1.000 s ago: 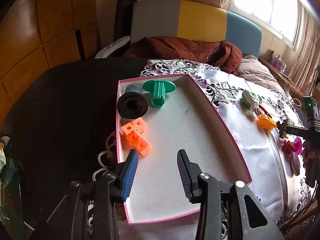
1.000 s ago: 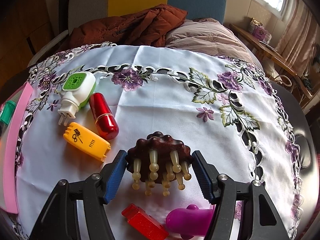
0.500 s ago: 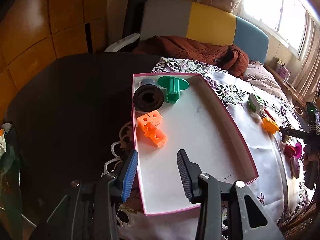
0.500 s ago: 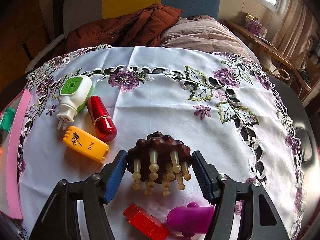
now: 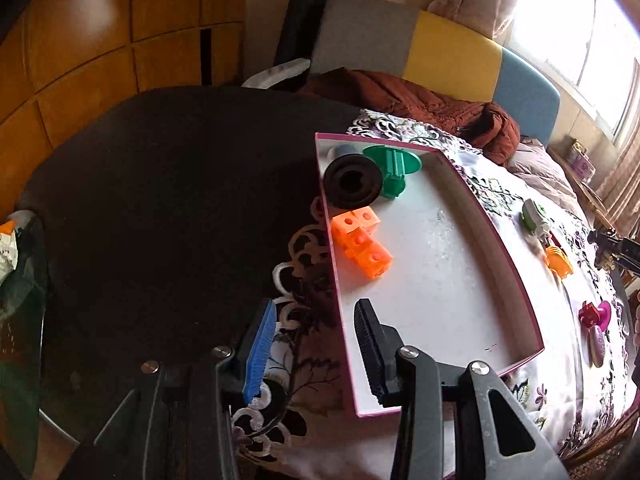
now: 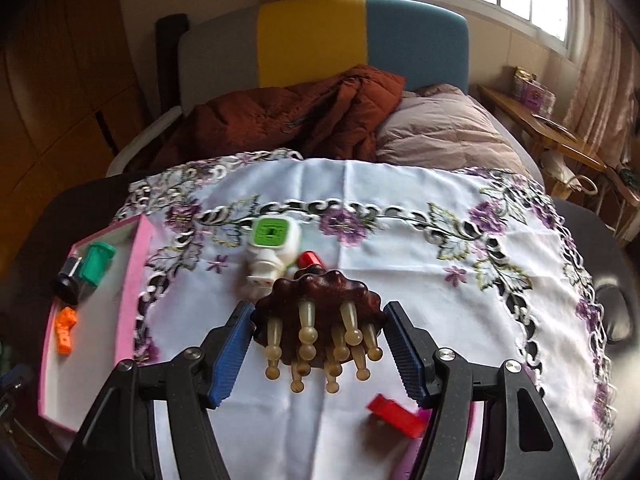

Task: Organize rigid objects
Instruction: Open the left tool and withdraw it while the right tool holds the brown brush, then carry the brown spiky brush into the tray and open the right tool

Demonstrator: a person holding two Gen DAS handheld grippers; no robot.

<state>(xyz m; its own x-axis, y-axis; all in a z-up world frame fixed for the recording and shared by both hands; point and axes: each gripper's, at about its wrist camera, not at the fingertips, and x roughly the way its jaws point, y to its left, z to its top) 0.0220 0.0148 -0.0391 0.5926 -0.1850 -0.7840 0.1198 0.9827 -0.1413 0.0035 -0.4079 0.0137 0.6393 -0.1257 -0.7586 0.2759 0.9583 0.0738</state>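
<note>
My right gripper [image 6: 319, 312] is shut on a dark brown wooden massager [image 6: 320, 300] with pale pegs and holds it above the embroidered white cloth [image 6: 400, 248]. To its left lies a pink-rimmed white tray [image 6: 132, 280], which holds a black spool [image 5: 352, 188], a green spool [image 5: 394, 172] and orange blocks [image 5: 362, 242]. My left gripper [image 5: 314, 308] is open and holds nothing. It hovers over the near part of the left wall of the tray [image 5: 496, 240], one finger on each side of it.
On the cloth lie a green-and-white plug-in device [image 6: 272, 246], a red capsule [image 6: 308, 258], a red block [image 6: 394, 414], a yellow piece [image 5: 560, 260] and a magenta object [image 5: 596, 314]. Dark tabletop [image 5: 180, 200] spreads left of the tray. A sofa with jackets stands behind.
My right gripper has risen with the massager, so the cloth and tray look farther below. My left gripper has shifted left, from over the tray's floor to over its left wall.
</note>
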